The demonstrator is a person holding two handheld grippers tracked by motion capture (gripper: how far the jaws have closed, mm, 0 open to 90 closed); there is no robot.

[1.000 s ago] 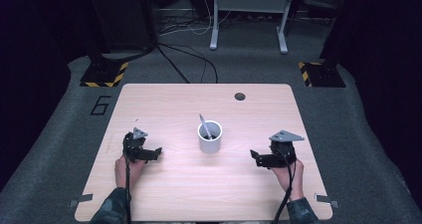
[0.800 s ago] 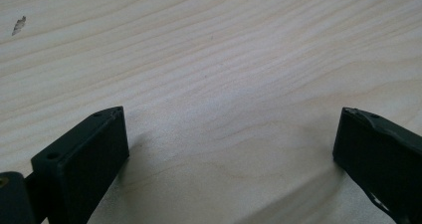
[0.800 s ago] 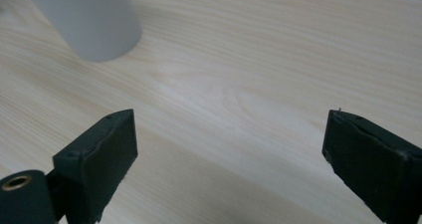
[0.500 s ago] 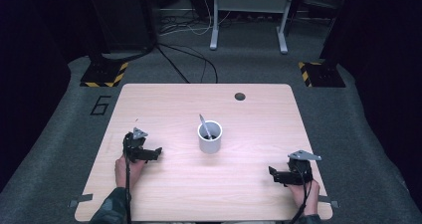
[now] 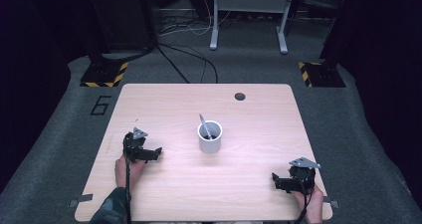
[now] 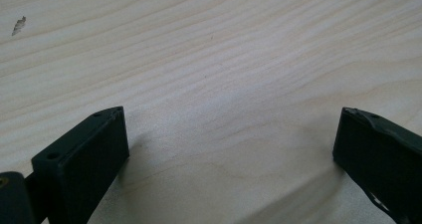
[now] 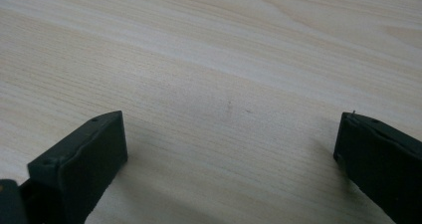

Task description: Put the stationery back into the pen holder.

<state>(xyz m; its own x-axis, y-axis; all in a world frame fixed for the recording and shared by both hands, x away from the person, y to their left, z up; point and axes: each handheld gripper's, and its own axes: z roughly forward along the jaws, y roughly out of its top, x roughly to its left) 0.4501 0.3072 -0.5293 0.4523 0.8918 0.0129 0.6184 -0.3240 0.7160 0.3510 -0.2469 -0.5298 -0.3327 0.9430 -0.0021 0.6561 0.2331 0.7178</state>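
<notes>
A white cup (image 5: 210,137) stands at the middle of the light wooden table (image 5: 259,119) with a grey pen-like stick (image 5: 204,125) leaning in it. My left gripper (image 5: 157,152) rests on the table left of the cup, open, with bare wood between its jaws (image 6: 229,134). Near the table's front right corner, my right gripper (image 5: 274,179) sits low over the wood. Its jaws have just been opening and stand wide apart with nothing between them (image 7: 229,134).
A dark round hole (image 5: 240,96) marks the table's far side. Beyond the table are grey carpet, black cables (image 5: 189,64), a metal frame's legs (image 5: 215,30) and yellow-black striped bases (image 5: 104,73). A number 6 (image 5: 101,105) is marked on the floor at left.
My right gripper has moved from beside the cup's right toward the front right corner and sunk lower. The left gripper and the cup have stayed put.
</notes>
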